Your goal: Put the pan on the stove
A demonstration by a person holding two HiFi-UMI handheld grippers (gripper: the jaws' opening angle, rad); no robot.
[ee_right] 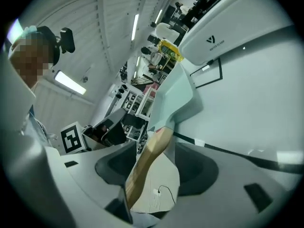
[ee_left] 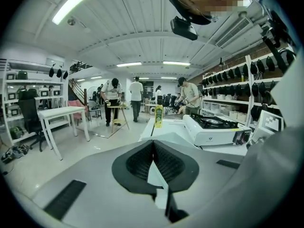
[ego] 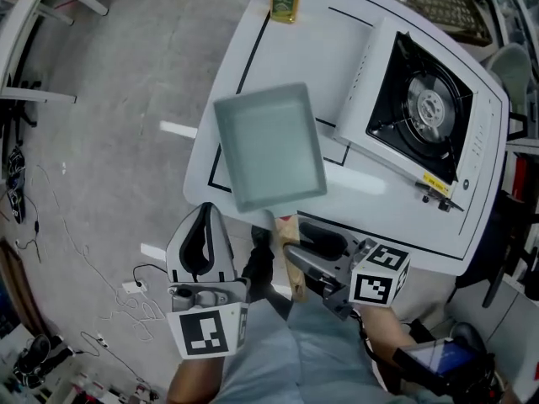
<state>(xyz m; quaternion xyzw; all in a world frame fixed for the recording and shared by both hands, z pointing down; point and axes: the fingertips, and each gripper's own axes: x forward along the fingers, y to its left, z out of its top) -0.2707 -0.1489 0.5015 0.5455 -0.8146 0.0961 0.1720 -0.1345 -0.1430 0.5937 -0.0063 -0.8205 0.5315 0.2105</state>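
The person's left gripper [ego: 205, 217] hangs at seven o'clock in the head view, nose toward twelve. Its jaws are pressed together on nothing, and its marker cube [ego: 206, 331] faces the camera. At five o'clock the right gripper [ee_right: 156, 148], rolled on its side and aimed toward ten, has its jaws spread wide. The pan's wooden handle [ee_right: 145, 165] lies unclamped between them. The right wrist [ego: 383, 326] enters from below.

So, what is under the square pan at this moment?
The pan seems to rest on the white table, across its black outline, which runs in beneath it. The surface directly below is covered, so nothing more can be told.
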